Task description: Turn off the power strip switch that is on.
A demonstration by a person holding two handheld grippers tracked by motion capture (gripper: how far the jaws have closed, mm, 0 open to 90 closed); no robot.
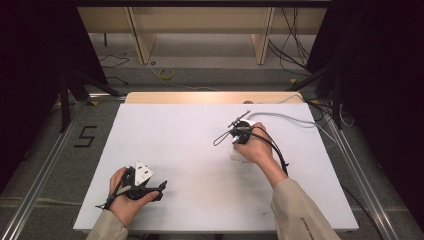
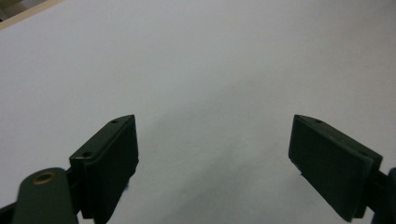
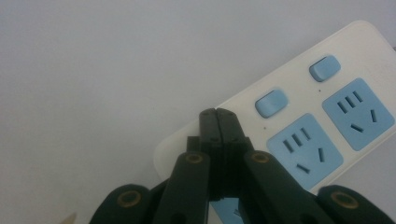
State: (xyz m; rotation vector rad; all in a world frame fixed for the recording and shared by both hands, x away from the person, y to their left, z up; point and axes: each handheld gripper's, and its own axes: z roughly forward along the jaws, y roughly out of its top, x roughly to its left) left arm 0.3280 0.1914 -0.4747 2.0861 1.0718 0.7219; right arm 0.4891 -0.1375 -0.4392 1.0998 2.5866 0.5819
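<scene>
While our left gripper (image 2: 212, 163) rested spread near the table's front-left corner, our right gripper (image 3: 218, 122), jaws pressed together, hovered over the white plastic blue-socketed power strip (image 3: 299, 116) toward the right edge.

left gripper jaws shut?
No. In the left gripper view the left gripper's two black jaws stand wide apart over the bare white table, with nothing between them.
</scene>
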